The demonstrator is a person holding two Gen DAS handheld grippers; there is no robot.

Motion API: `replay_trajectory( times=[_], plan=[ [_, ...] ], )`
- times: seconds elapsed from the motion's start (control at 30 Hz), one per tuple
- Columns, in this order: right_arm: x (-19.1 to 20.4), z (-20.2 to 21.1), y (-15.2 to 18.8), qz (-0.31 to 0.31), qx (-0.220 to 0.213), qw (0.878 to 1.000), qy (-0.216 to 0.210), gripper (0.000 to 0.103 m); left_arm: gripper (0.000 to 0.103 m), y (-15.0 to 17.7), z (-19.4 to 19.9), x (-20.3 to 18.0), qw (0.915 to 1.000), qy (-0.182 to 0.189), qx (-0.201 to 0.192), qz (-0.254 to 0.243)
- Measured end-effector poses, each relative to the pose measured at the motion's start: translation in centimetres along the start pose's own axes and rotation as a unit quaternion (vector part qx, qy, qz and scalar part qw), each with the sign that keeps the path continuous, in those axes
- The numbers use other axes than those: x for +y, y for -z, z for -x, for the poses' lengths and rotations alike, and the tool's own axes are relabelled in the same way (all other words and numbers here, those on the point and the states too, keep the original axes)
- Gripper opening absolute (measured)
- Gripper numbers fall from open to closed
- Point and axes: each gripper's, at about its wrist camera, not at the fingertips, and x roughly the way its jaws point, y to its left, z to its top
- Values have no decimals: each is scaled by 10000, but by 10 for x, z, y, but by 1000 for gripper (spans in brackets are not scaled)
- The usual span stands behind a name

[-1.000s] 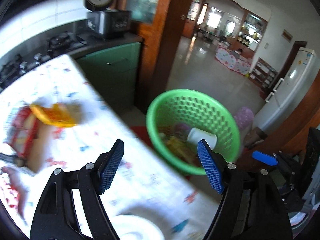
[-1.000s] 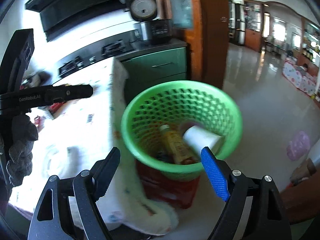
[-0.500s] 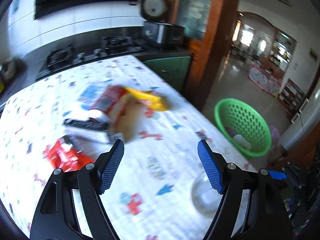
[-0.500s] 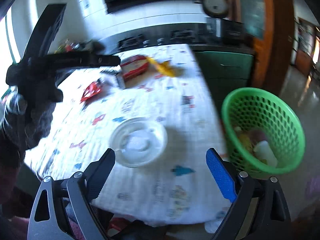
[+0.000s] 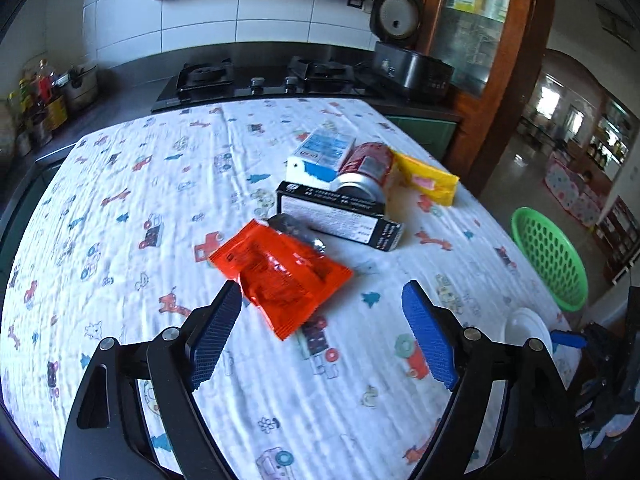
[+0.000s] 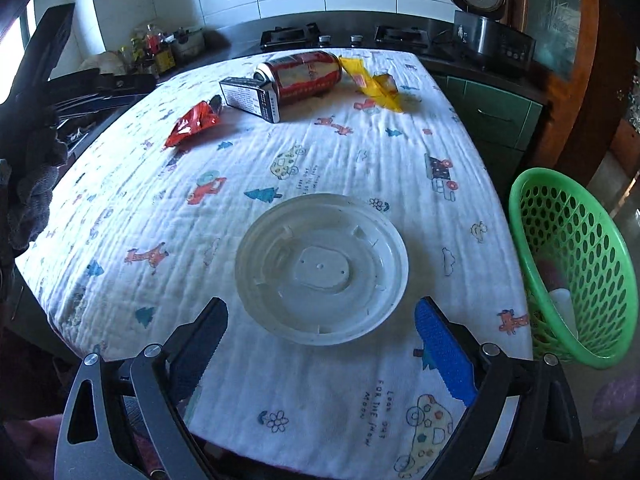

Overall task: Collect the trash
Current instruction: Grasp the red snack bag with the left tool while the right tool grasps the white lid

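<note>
Several pieces of trash lie on the printed tablecloth (image 5: 120,220). An orange-red wrapper (image 5: 280,276) lies just beyond my left gripper (image 5: 322,296), whose jaws are opening and touch nothing. Behind it are a black-and-white box (image 5: 336,216), a red can (image 5: 366,166) on its side, a blue-white carton (image 5: 320,154) and a yellow wrapper (image 5: 426,180). My right gripper (image 6: 322,308) stands open over the near edge of a round white plastic lid (image 6: 322,270), apart from it. The green basket (image 6: 572,272) stands past the table's right edge with trash in it.
A gas hob (image 5: 256,76) and a black rice cooker (image 5: 408,64) are on the counter behind the table. Jars and bottles (image 5: 36,100) crowd the far left counter. A gloved hand (image 6: 28,196) holds the left tool at the table's left side.
Both views have swung away from the green basket and back over the table. The left gripper now faces the orange wrapper, the right one the white lid. Both sets of jaws stand wider.
</note>
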Motion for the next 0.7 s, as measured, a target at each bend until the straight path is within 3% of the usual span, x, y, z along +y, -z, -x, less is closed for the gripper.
replay_trajectory(
  times=[0.33, 0.5, 0.6, 0.7],
  plan=[
    [-3, -19, -10, 30, 104, 9999, -32, 93, 87, 5, -47, 25, 9980, -238, 557, 151],
    [0, -21, -14, -11, -6, 10000, -81, 93, 87, 2, -56, 43, 9951, -181, 626, 741],
    [3, -22, -13, 56, -70, 10000, 8, 90, 81, 1, -62, 54, 9924, -182, 651, 1028],
    [5, -22, -14, 78, -126, 9999, 26, 90, 67, 3, -70, 64, 9874, -35, 780, 1379]
  ],
)
